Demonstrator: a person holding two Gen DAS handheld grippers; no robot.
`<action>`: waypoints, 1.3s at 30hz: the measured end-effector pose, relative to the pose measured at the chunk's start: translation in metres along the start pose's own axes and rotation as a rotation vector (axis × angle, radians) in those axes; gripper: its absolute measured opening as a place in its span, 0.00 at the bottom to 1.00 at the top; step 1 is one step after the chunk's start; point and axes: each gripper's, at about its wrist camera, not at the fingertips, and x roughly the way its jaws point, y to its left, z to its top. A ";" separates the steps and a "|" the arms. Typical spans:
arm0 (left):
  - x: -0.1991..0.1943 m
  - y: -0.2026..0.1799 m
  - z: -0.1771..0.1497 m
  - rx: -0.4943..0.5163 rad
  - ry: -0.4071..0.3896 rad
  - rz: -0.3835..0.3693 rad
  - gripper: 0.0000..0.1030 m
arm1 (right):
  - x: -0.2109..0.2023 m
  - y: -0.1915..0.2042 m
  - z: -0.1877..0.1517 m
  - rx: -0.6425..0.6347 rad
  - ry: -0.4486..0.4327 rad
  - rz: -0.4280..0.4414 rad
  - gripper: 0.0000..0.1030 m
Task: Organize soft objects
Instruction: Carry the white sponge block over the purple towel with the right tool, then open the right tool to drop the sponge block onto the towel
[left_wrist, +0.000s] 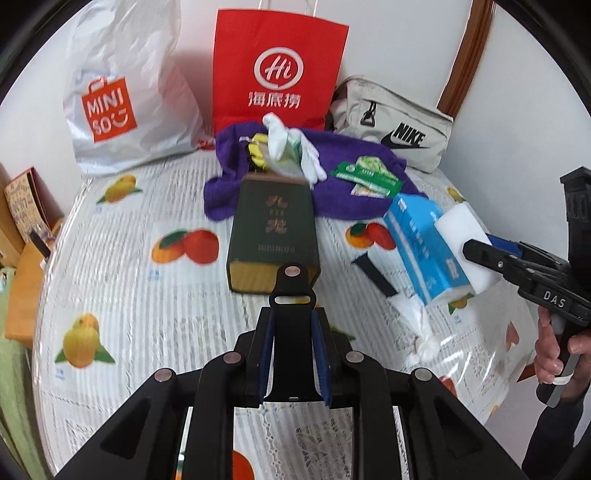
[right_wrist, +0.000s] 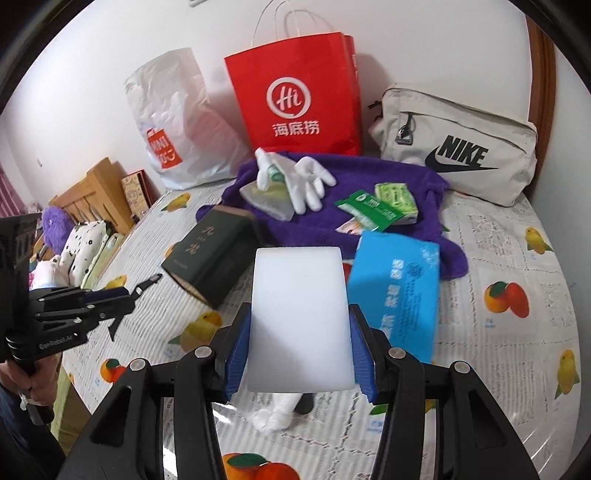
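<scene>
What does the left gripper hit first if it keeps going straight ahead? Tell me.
Most likely the dark green box. The left gripper is shut with nothing in it and points at the box's near end. How much gap remains is hard to judge from this view.

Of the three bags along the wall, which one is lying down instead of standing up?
The beige Nike bag, at the right end. It lies flat on its side, while the red paper bag and the white Miniso bag stand upright.
</scene>
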 end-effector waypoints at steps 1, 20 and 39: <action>-0.001 -0.001 0.004 0.003 -0.003 0.001 0.19 | -0.001 -0.002 0.003 0.002 -0.006 -0.001 0.48; 0.030 -0.004 0.100 0.032 -0.048 0.025 0.19 | 0.014 -0.058 0.065 0.067 -0.048 -0.079 0.48; 0.118 0.036 0.178 -0.056 -0.003 0.083 0.19 | 0.092 -0.110 0.118 0.123 0.019 -0.126 0.48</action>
